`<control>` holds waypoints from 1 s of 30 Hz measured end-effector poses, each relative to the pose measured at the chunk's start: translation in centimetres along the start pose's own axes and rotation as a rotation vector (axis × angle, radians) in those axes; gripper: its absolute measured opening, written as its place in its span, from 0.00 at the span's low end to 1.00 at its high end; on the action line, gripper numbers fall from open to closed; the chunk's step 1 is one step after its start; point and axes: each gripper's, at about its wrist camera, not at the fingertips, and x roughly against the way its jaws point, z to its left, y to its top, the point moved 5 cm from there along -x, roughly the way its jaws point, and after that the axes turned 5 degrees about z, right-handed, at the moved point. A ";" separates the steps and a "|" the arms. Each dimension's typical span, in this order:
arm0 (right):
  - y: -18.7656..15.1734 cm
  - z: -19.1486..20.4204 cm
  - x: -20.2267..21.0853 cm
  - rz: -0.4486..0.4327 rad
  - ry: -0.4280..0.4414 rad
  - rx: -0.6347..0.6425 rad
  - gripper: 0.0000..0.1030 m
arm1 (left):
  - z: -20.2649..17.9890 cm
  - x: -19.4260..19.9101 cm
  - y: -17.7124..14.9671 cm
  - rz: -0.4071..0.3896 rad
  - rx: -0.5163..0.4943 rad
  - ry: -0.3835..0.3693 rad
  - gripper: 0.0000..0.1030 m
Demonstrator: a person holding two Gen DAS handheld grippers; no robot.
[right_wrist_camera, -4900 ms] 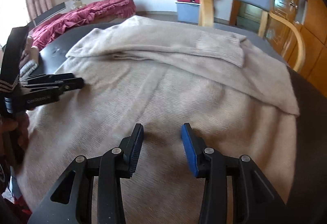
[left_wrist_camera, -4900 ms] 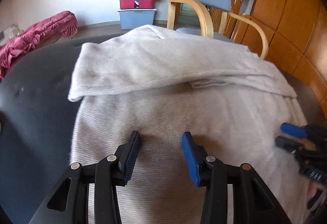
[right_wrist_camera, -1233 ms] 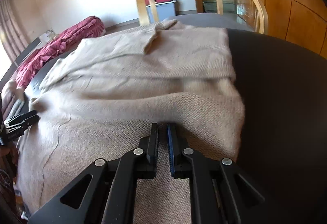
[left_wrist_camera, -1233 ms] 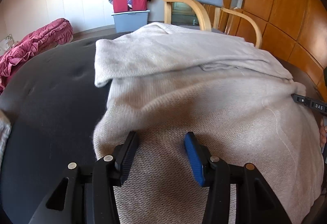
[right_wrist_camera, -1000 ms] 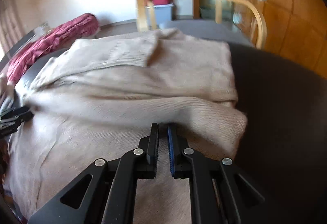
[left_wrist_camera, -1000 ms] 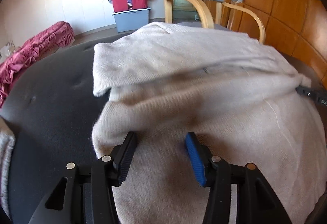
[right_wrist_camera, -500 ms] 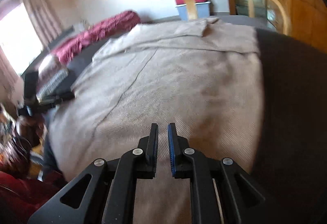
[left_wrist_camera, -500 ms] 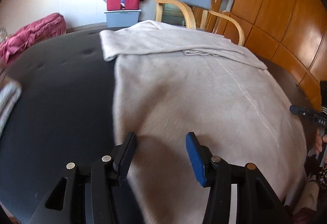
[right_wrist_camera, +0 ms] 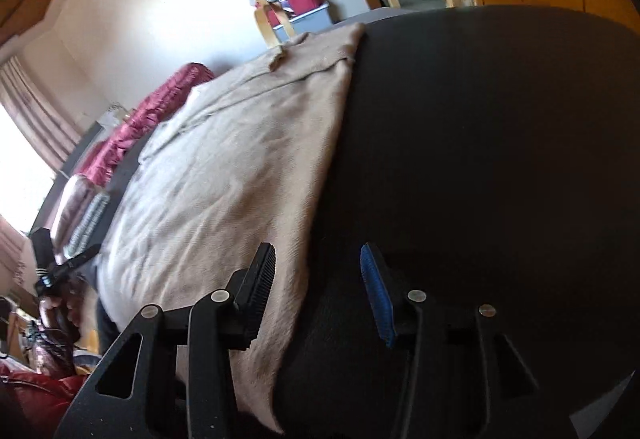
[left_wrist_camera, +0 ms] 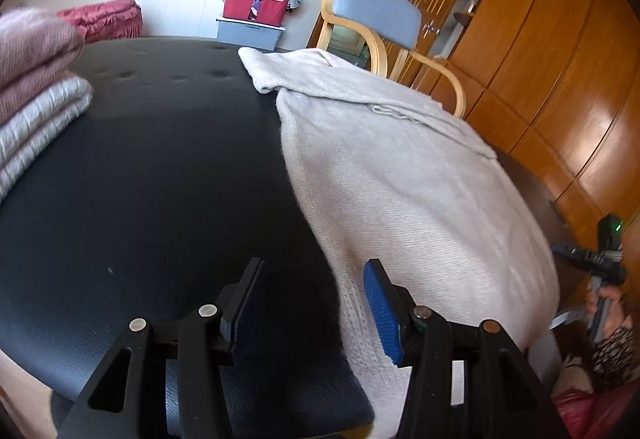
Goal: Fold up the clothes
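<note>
The beige knitted sweater (left_wrist_camera: 404,175) lies spread flat on the dark padded tabletop (left_wrist_camera: 160,179), its sleeves folded across the far end and its near hem hanging over the table edge. The left gripper (left_wrist_camera: 316,303) hovers over the sweater's left side edge with its fingers wide apart and nothing pinched; that edge runs up between them. The right gripper (right_wrist_camera: 318,287) hangs over the opposite side edge, its jaws opening, the cloth edge lying under the gap but not pressed by either pad.

The step in hand looks like taking hold of the two lower corners for the next fold. To do it well, each gripper should settle low on its own side seam, close to the hem, so both layers of knit go between the pads. The two grips should sit level with each other, otherwise the fold will run crooked. The loose knit will likely stretch, so the lift should be even. A stack of folded pink and grey knitwear (left_wrist_camera: 36,79) lies well apart at the left
</note>
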 end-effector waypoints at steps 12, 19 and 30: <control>-1.4 2.9 -0.9 -0.014 0.066 0.137 0.60 | -3.3 -1.1 -1.1 0.019 -0.120 -0.121 0.55; -1.6 4.6 -2.1 0.002 0.089 0.211 0.60 | -3.4 -1.7 -0.4 0.041 -0.065 -0.187 0.55; -3.0 7.2 -4.0 0.046 0.069 0.305 0.58 | -4.3 -1.6 -1.3 0.045 -0.105 -0.198 0.55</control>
